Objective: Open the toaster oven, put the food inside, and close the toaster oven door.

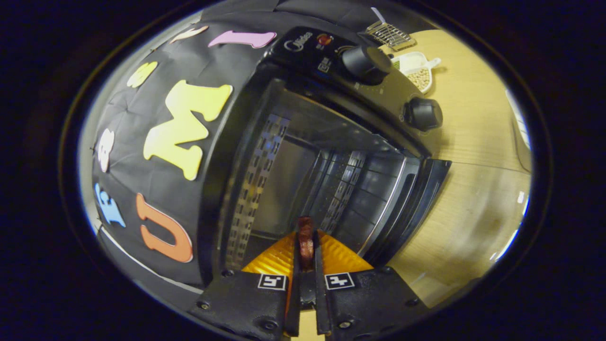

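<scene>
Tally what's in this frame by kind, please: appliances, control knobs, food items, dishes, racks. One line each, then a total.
Toaster oven, door open: 1
Knobs: 2
Food piece pinched between the gripper fingers, at the oven mouth: 1
White dish of beans on the table: 1
Wire rack beyond the dish: 1
Total: 6

The toaster oven (303, 156) stands open on the table (468, 203), its door (407, 208) down. The gripper (306, 251) pinches the food (306, 239) just before the cavity. A dish (419, 71) lies beyond.
</scene>
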Tool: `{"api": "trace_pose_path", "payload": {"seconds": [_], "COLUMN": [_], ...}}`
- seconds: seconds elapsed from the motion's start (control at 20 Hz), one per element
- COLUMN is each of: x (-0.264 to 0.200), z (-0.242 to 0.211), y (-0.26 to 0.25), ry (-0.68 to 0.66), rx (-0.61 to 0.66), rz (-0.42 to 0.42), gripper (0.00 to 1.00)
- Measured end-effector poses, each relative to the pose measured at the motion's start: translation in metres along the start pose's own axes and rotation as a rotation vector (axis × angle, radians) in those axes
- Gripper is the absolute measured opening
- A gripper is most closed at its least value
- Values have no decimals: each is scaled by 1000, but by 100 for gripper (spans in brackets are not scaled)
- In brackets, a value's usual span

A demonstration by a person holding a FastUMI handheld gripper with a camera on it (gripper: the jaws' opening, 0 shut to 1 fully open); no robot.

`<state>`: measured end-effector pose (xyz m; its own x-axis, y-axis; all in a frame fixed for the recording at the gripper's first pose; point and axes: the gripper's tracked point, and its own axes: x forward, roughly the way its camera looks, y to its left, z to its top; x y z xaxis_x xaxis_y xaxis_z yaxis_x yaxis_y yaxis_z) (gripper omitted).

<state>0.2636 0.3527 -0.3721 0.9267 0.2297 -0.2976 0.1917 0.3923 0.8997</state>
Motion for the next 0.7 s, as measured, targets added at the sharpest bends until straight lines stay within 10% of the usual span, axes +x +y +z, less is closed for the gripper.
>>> {"api": "trace_pose_path", "payload": {"seconds": [0.4,0.7], "x": [0,-18], "z": [5,24], "y": [-20,-9], "ry": [2,-61], "rx": [-391,-818], "rz": [-158,-200], "gripper": [38,83]}}
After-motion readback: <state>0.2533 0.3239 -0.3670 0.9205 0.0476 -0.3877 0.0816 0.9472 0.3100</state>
